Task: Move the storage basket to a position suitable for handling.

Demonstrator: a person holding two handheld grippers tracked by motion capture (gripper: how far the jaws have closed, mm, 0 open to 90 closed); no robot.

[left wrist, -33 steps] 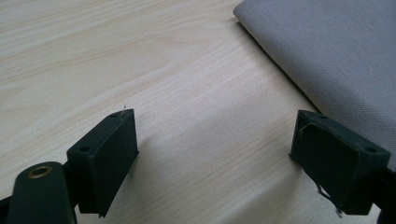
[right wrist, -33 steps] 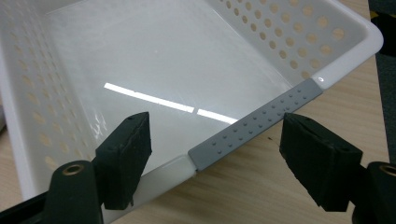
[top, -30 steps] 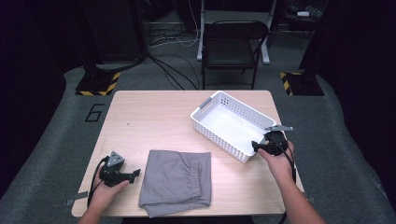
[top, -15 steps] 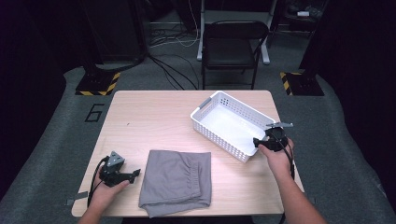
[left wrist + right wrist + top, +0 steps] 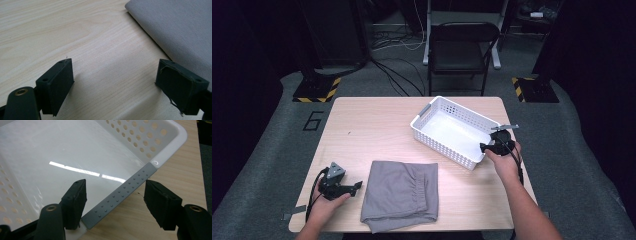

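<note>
A folded grey cloth (image 5: 401, 194) lies flat on the wooden table (image 5: 372, 130) near its front edge. My left gripper (image 5: 357, 187) rests low beside the cloth's left edge, open, its jaws apart over bare wood next to the grey cloth (image 5: 180, 27). A white perforated basket (image 5: 454, 131) stands empty at the right, turned at an angle. My right gripper (image 5: 484, 147) is open at the basket's near right end. In the right gripper view its jaws straddle the grey handle strip (image 5: 120, 196) on the basket's rim (image 5: 175, 137), one jaw inside, one outside.
Beyond the table's far edge stands a black chair (image 5: 462, 47) on grey carpet, with cables on the floor. Hazard-striped bases (image 5: 314, 90) sit at both back corners. The table's left and middle back areas are bare wood.
My right gripper has shifted slightly right and toward the basket's end rim. The left gripper and the cloth have not moved.
</note>
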